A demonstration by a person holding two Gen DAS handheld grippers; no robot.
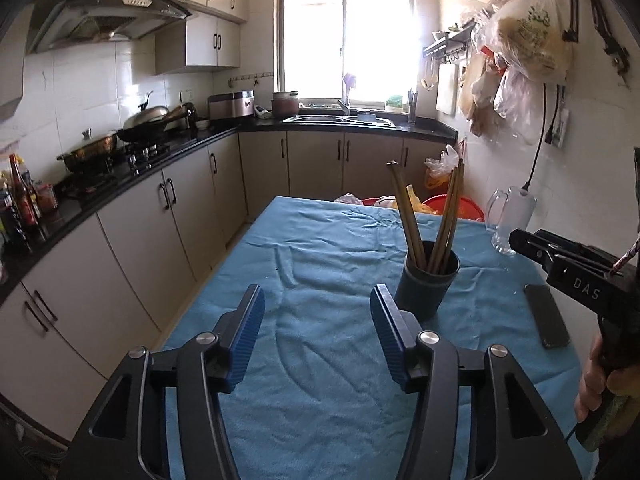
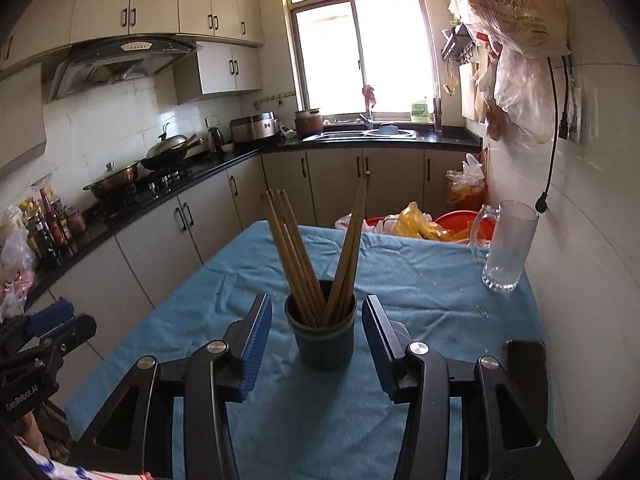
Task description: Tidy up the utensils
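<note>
A dark round cup [image 1: 426,284] [image 2: 322,334] stands upright on the blue cloth [image 1: 320,360] [image 2: 420,292] of the table. Several wooden chopsticks [image 1: 408,216] [image 2: 296,256] stand in it, fanned into two bunches. My left gripper [image 1: 318,300] is open and empty, just left of the cup. My right gripper [image 2: 318,308] is open and empty, with the cup between and just beyond its fingertips. The right gripper's body shows at the right edge of the left wrist view [image 1: 576,268]. The left gripper's tip shows at the left edge of the right wrist view [image 2: 48,320].
A glass mug [image 2: 506,246] [image 1: 508,216] stands at the table's far right by the wall. A dark phone [image 1: 546,320] [image 2: 526,376] lies on the cloth right of the cup. Red basins and bags [image 2: 424,222] sit beyond the table. Counters with cabinets [image 1: 132,216] run along the left.
</note>
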